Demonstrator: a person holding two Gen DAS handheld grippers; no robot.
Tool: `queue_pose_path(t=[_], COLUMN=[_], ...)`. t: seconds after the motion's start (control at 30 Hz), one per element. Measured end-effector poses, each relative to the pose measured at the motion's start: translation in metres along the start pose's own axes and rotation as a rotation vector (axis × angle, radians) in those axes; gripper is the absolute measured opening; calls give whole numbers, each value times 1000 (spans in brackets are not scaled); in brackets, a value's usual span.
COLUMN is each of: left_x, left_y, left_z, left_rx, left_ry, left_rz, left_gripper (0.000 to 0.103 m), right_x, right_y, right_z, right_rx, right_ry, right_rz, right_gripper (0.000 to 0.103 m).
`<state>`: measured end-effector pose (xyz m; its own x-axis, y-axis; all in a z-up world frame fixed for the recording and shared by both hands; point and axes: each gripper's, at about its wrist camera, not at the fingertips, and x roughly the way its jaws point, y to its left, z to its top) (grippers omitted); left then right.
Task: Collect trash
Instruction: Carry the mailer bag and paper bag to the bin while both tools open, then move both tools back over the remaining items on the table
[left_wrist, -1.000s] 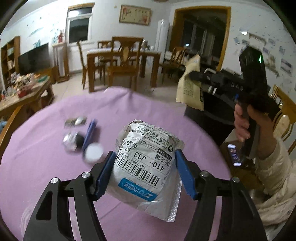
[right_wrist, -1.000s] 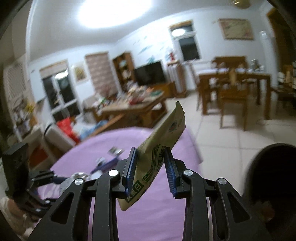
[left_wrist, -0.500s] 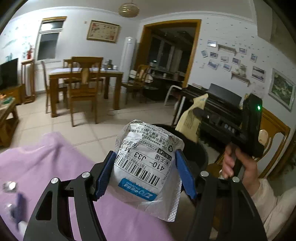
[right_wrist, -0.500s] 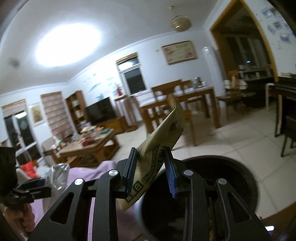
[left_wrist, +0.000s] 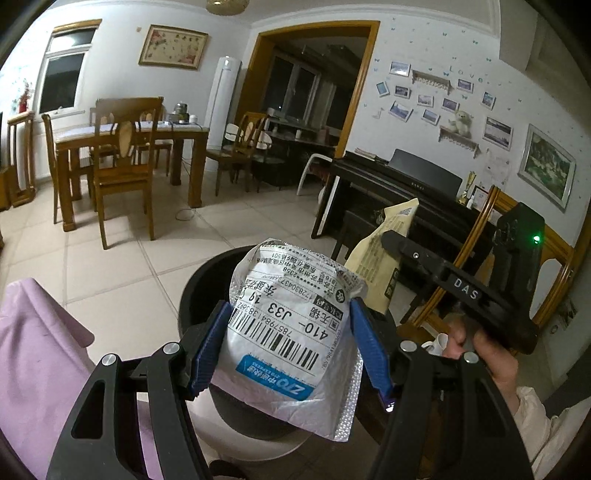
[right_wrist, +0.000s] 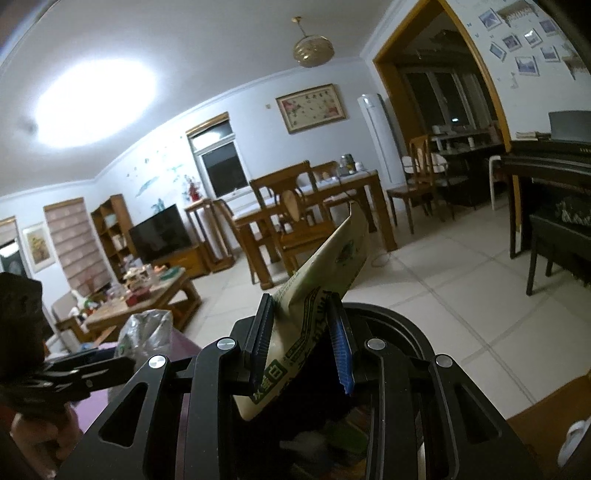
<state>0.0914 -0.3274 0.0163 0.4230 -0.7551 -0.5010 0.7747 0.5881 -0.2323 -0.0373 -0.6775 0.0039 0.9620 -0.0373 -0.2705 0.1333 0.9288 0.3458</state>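
Note:
My left gripper (left_wrist: 290, 345) is shut on a white shipping mailer bag (left_wrist: 291, 332) with a barcode label and holds it above a black round trash bin (left_wrist: 199, 291). My right gripper (right_wrist: 301, 336) is shut on a tan paper packet (right_wrist: 325, 269) with green print, held over the same bin (right_wrist: 406, 332). In the left wrist view the right gripper (left_wrist: 391, 240) and its packet (left_wrist: 384, 258) hang above the bin's far right side. In the right wrist view the left gripper's mailer (right_wrist: 146, 332) shows at the lower left.
The purple tablecloth (left_wrist: 33, 350) drapes at the lower left. A wooden dining table (left_wrist: 129, 136) with chairs stands across the tiled floor. A black piano (left_wrist: 406, 184) and a wooden chair (left_wrist: 495, 229) stand to the right. A low coffee table (right_wrist: 147, 299) stands far left.
Both grippers have swung away from the purple table, carrying their trash, and now hang over the black bin. Both grips are unchanged.

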Motion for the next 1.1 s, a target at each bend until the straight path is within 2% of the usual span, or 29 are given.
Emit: queue_pose_path(t=[0.63, 0.73, 0.8, 0.83, 0.87, 0.93, 1.1], left_x=[37, 38, 36, 33, 31, 26, 12], left_y=[-13, -13, -14, -14, -15, -15, -5], left_z=[11, 12, 12, 12, 12, 13, 11], left_rx=[1, -1, -1, 4, 8, 12, -12], left_ry=[56, 48, 34, 22, 14, 4, -5], left_rz=[0, 18, 32, 39, 48, 62, 79], left_gripper=[65, 73, 79, 81, 87, 90, 90], right_x=[29, 29, 30, 29, 28, 23, 20], right_y=[5, 10, 12, 17, 17, 16, 25], right_z=[-35, -37, -34, -31, -32, -29, -32], right_rx=[33, 33, 36, 41, 53, 66, 65], right_ry=[41, 55, 58, 52, 36, 18, 18], right_rz=[-27, -30, -37, -41, -47, -47, -42], right_gripper=[31, 31, 39, 53, 64, 71, 76])
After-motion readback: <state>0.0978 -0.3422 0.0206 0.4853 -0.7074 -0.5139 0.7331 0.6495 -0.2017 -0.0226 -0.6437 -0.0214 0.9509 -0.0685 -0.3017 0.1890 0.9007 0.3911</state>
